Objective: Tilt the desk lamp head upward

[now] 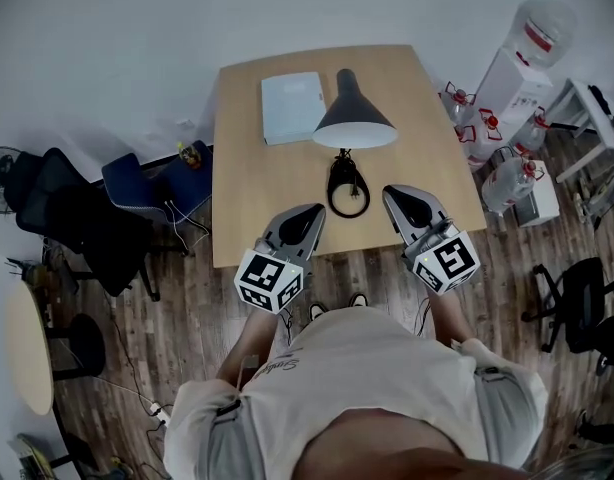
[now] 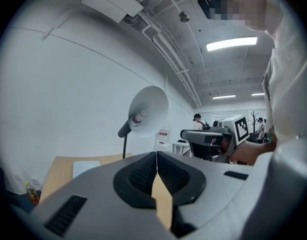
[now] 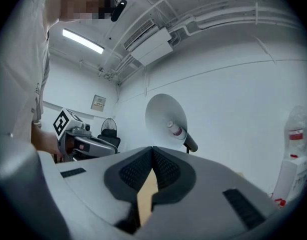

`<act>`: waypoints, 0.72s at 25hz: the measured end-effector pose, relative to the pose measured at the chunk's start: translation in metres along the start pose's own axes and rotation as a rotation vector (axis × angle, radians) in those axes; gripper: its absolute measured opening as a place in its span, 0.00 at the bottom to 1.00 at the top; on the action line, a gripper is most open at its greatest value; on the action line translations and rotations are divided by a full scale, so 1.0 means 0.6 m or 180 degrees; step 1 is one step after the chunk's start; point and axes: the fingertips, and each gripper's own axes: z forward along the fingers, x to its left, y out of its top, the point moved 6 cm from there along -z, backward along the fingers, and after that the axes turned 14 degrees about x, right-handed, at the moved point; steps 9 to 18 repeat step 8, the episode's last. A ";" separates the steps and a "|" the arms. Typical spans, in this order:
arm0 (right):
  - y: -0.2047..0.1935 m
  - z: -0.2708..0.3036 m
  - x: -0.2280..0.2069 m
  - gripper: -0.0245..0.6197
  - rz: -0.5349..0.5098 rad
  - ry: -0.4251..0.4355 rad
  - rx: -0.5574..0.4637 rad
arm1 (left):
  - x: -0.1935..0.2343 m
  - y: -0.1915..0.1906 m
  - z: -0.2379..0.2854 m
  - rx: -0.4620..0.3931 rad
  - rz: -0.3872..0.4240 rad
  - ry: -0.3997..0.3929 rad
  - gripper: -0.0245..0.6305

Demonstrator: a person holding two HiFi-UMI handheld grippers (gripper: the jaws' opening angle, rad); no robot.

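A black desk lamp stands on the wooden table [image 1: 247,198]. Its cone head [image 1: 353,115] hangs over the table's middle, mouth facing down and toward me, above a ring-shaped base [image 1: 347,186]. From below, the head's white inside shows in the left gripper view [image 2: 147,111] and in the right gripper view [image 3: 166,117], with the bulb visible. My left gripper [image 1: 312,213] is shut over the table's near edge, left of the base. My right gripper [image 1: 395,195] is shut just right of the base. Neither touches the lamp.
A pale blue book [image 1: 292,107] lies on the table left of the lamp head. Water jugs and a dispenser [image 1: 512,83] stand to the right. Dark chairs [image 1: 137,193] crowd the left side. Cables run across the wooden floor.
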 end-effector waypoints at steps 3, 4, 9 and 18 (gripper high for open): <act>0.001 0.005 -0.001 0.03 -0.0003 0.0014 0.0002 | 0.010 -0.003 -0.003 -0.0015 -0.0049 0.0066 0.06; 0.001 0.005 -0.001 0.03 -0.0003 0.0007 0.0006 | 0.012 -0.005 -0.003 -0.0016 -0.0063 0.0081 0.06; 0.000 0.006 -0.007 0.03 0.0002 -0.0041 0.0004 | 0.021 -0.010 -0.004 -0.0038 -0.0100 0.0116 0.06; 0.000 0.006 -0.007 0.03 0.0002 -0.0041 0.0004 | 0.021 -0.010 -0.004 -0.0038 -0.0100 0.0116 0.06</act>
